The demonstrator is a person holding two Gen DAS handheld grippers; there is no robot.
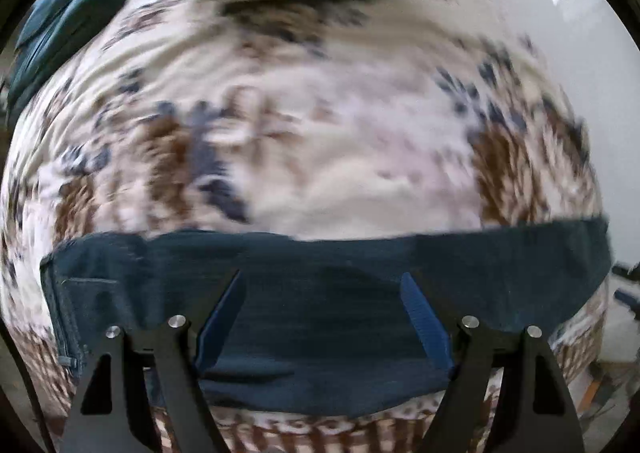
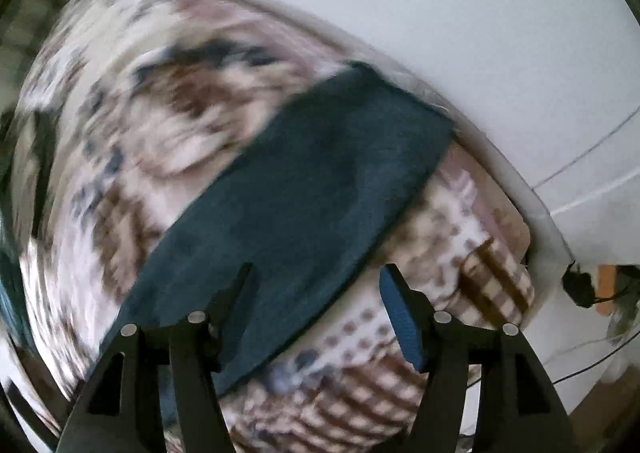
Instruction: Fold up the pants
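Now the left tool [image 1: 322, 313] hangs spread over the pants [image 1: 320, 273], flat on the bed [image 1: 320, 133]; right tool [image 2: 316, 313] spread too, gripping nothing. Best pinch both far corners squarely before folding again.

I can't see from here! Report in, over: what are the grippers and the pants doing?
Left gripper open, nothing pinched. Right gripper open, empty. Dark teal pants lie folded on the patterned bedspread. Nothing in the way, picture blurry.

white bedspread with brown and navy print [image 1: 320, 157]: spread ahead of the fingers | teal cloth heap [image 1: 68, 25]: far ahead, left of fingers | pale floor [image 2: 440, 13]: beyond bedspread edge, right
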